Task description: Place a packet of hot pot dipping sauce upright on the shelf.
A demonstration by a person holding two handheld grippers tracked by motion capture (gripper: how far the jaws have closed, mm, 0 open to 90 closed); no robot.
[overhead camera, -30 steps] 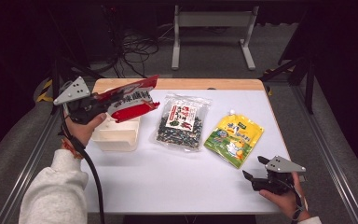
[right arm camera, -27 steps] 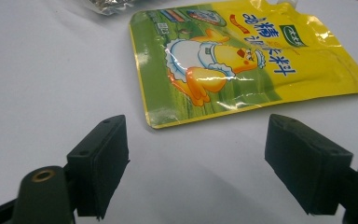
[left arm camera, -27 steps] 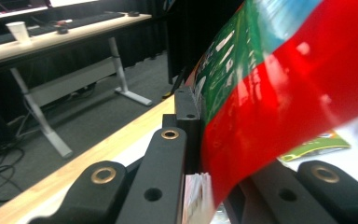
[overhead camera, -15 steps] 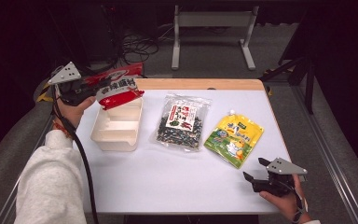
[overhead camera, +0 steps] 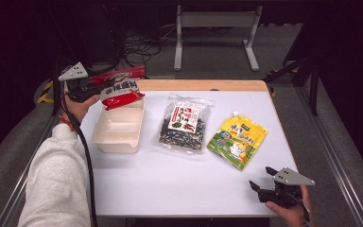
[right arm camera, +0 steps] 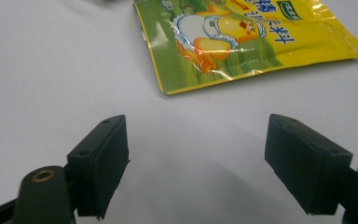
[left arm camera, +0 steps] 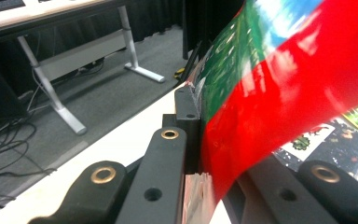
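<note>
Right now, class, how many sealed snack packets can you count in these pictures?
3. The red packet is held by the left gripper above the white tray; the clear packet lies mid-table; the yellow packet lies to its right.

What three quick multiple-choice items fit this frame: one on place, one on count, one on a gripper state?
1. Where is the red packet?
A. flat in the middle of the table
B. in the left gripper, above the far end of the white box
C. under the yellow pouch

2. How many packets lie flat on the table?
A. two
B. four
C. none

3. How do the right gripper's jaws stand?
A. clamped on the yellow pouch
B. shut on nothing
C. open, nothing between them

Answers:
1 B: the high view shows the left gripper pinching the red packet at the box's far end.
2 A: the seaweed packet and the yellow pouch lie flat.
3 C: the right gripper view shows bare table between the pads, the pouch beyond them.
</note>
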